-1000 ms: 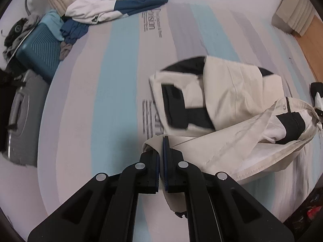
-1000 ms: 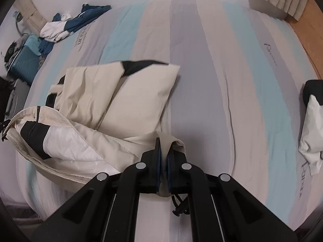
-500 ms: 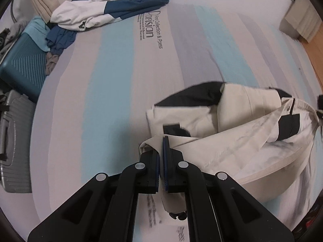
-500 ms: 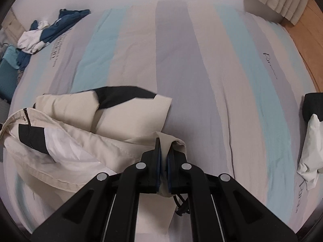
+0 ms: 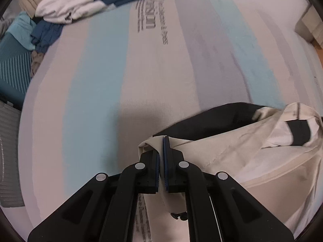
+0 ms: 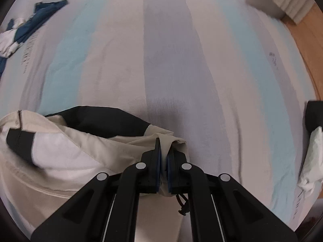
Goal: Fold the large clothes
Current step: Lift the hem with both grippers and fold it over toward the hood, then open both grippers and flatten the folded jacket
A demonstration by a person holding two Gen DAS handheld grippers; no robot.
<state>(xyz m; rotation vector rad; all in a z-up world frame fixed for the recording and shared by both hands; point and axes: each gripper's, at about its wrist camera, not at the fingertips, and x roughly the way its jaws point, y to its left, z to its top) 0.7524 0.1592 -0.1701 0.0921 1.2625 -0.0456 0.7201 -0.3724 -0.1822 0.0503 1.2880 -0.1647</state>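
I hold the cream jacket with both tools, and it hangs folded between them over the striped mattress. In my left gripper the 2 jaws are nearly together, with a cream corner of the fabric pinched between the blue pads; the cloth bulges out just to the left of the jaws and drops down under them. To the right of these jaws the jacket spreads away, with a black panel just ahead of the tips and a white lining further right.

My right gripper is also clamped on the cream jacket, its 2 jaws narrow with a fold of cloth squeezed between them. Here the garment stretches to the left of the jaws, and the black panel lies ahead and left of the tips. Both tools point forward and slightly down at the mattress.

Far ahead and left of the left jaws lies a blue and white garment, and beside it, off the mattress edge, a teal suitcase. Well to the right of the right jaws I see a white cloth at the mattress edge.
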